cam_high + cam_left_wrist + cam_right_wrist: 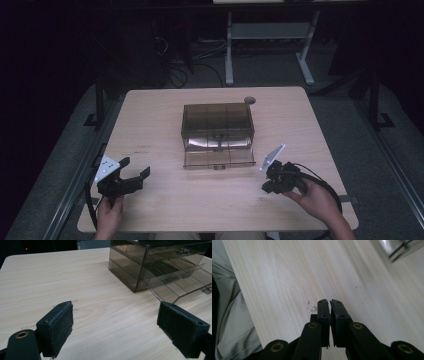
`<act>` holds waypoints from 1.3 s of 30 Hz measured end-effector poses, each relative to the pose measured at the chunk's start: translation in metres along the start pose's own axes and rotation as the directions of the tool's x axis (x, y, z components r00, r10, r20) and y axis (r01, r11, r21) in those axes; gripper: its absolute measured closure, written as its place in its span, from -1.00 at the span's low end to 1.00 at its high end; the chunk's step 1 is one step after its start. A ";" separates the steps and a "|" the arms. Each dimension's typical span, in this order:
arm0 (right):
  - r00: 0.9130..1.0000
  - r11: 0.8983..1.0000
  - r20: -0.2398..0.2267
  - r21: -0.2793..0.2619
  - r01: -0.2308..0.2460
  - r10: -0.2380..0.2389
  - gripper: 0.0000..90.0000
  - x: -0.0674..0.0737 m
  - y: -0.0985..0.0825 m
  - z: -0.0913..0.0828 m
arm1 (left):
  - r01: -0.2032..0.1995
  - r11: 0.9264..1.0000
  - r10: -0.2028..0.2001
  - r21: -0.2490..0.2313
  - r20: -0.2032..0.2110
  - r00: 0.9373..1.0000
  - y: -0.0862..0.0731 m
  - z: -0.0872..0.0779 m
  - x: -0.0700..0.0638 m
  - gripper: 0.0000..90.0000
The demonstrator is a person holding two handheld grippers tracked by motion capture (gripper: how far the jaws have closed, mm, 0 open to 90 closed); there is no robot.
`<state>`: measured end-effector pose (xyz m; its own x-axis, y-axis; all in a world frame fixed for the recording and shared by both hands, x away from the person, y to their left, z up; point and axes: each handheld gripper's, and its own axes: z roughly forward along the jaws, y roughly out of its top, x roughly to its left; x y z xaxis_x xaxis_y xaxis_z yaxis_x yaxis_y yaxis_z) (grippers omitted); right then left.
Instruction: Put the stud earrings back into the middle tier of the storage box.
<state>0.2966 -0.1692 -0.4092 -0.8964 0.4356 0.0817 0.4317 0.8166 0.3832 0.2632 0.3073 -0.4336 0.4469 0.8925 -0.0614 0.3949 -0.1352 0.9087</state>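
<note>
A smoky see-through drawer box point(217, 125) stands in the middle of the wooden table point(165, 200), with its bottom drawer point(219, 159) pulled out toward me. My left gripper point(135, 166) rests at the front left, open, with bare table between its jaws point(115, 322); the box point(130, 265) and its open drawer point(175, 282) lie ahead to its right. My right gripper point(267, 187) is at the front right, tilted down over the table. Its jaws are shut point(330, 302) with nothing visible between them. A tiny silvery hooked item point(311, 307) lies on the wood just left of the jaw tips.
The table's front edge and the person's light trousers point(227, 315) lie close to the right gripper. A round cable hole point(249, 100) sits behind the box. A white desk frame point(270, 45) stands on the floor beyond the table.
</note>
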 end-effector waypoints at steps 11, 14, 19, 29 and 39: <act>1.000 0.999 0.010 -0.026 0.018 -0.018 0.90 -0.011 0.026 -0.010 | 0.003 1.000 -0.003 0.000 0.002 1.000 0.000 0.000 0.000 -0.71; 1.000 0.999 0.009 -0.031 0.021 -0.021 0.90 -0.016 0.034 -0.012 | 0.009 1.000 -0.009 -0.007 0.003 1.000 0.000 0.001 0.000 -0.71; 1.000 0.999 0.011 -0.034 0.022 -0.021 0.90 -0.023 0.047 -0.012 | 0.010 1.000 -0.010 -0.005 0.002 1.000 0.000 0.001 0.000 -0.71; 1.000 0.999 0.027 -0.035 0.015 -0.014 0.90 -0.041 0.068 -0.009 | 0.009 1.000 -0.009 -0.005 0.003 1.000 0.000 0.001 0.000 -0.71; 1.000 1.000 0.023 -0.024 -0.004 0.005 0.90 -0.060 0.085 0.003 | 0.014 1.000 -0.014 -0.006 0.004 1.000 0.000 0.001 0.000 -0.71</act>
<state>0.3874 -0.1251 -0.3842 -0.8918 0.4482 0.0622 0.4330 0.8055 0.4045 0.2638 0.3073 -0.4339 0.4448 0.8924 -0.0758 0.3964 -0.1203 0.9102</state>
